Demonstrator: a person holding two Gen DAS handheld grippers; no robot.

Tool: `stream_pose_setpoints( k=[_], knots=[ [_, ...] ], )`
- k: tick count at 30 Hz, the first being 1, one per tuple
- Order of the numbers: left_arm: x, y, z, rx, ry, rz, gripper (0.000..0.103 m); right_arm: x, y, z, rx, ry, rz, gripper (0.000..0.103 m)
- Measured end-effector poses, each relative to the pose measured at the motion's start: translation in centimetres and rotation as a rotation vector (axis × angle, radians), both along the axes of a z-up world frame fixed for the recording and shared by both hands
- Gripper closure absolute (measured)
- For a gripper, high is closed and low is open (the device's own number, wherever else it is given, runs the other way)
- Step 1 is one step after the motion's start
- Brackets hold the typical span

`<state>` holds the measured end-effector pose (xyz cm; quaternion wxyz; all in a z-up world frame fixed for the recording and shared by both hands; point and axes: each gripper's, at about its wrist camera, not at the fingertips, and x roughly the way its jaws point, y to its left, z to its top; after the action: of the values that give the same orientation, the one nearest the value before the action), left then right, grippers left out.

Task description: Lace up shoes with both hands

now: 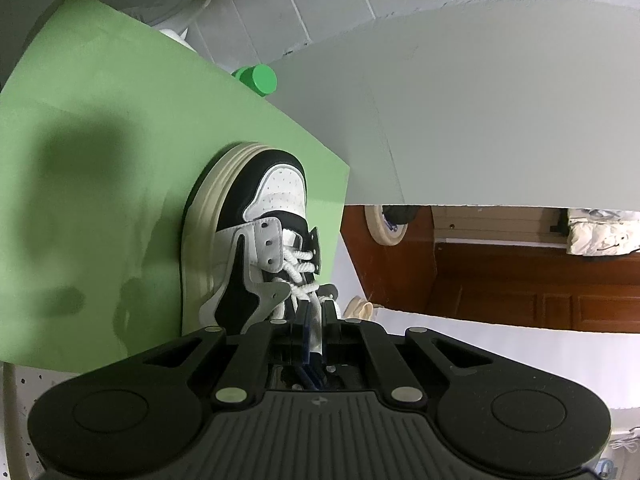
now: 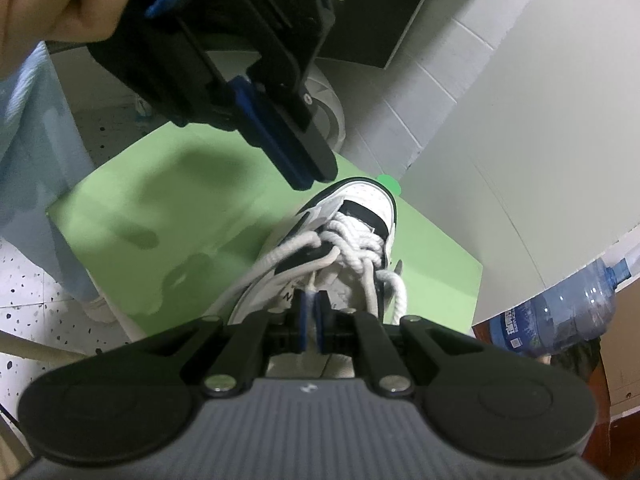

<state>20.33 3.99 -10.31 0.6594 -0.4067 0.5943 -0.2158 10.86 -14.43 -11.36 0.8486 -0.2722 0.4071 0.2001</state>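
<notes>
A black-and-white sneaker point(image 1: 248, 248) point(image 2: 360, 208) with thick white laces point(image 2: 352, 240) stands on a green mat point(image 1: 100, 120) point(image 2: 160, 200). In the left wrist view my left gripper point(image 1: 316, 312) hovers over the lacing, shut on a flat white lace strand point(image 1: 319, 328) that runs between its pads. In the right wrist view my right gripper point(image 2: 312, 300) sits over the shoe's opening, shut on the thin tip of a lace point(image 2: 313, 282). The left gripper point(image 2: 312, 176) hangs above the toe there, held by a hand point(image 2: 52, 0). A loose lace strand point(image 2: 256, 268) trails off to the lower left.
A grey board point(image 1: 480, 100) leans behind the mat. A green cylinder point(image 1: 258, 78) point(image 2: 388, 182) lies at the mat's far edge. A large blue water bottle point(image 2: 560, 312) lies at the right. A person's light-blue trouser leg point(image 2: 40, 140) stands left of the mat.
</notes>
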Motion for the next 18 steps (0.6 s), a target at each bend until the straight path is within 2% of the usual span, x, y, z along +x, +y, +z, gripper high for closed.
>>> stream_pose_setpoints(
  k=[10, 18],
  knots=[
    [-0.1, -0.1, -0.5, 0.004, 0.018, 0.004, 0.100, 1.3, 0.1, -0.9, 0.027, -0.030, -0.006, 0.098],
    [0.0, -0.9, -1.3, -0.005, 0.040, 0.006, 0.100, 0.7, -0.2, -0.1, 0.048, -0.058, 0.003, 0.098]
  ],
)
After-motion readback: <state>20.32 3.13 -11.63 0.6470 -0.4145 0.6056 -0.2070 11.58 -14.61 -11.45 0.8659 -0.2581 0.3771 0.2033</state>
